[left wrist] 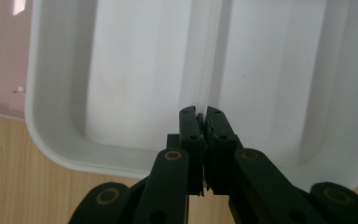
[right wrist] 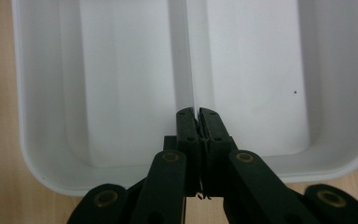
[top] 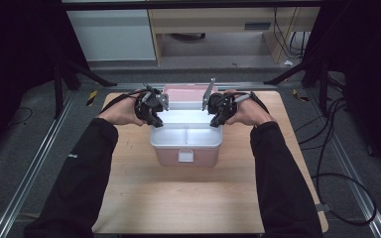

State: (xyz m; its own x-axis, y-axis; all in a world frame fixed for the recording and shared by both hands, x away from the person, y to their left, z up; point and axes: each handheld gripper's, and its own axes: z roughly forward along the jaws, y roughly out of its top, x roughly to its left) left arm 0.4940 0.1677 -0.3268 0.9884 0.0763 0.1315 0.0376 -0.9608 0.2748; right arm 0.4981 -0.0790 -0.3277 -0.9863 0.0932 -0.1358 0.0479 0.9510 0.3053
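Observation:
A white tray (top: 186, 145) with two compartments sits at the top of a pink box (top: 168, 157) whose lid (top: 186, 94) stands open behind it. My left gripper (top: 155, 121) is at the tray's left end and my right gripper (top: 214, 121) at its right end. In the left gripper view the left gripper (left wrist: 203, 114) is shut on the near end of the tray's thin middle divider (left wrist: 209, 56). In the right gripper view the right gripper (right wrist: 197, 114) pinches the divider (right wrist: 189, 46) the same way from the other end. Both compartments are empty.
The box stands mid-table on a wooden tabletop (top: 178, 198), with a white latch (top: 186, 156) on its front. Metal rails run along both sides of the table, and cables lie on the floor at the right (top: 337, 188). A corner of the pink box (left wrist: 2, 56) lies beside the tray.

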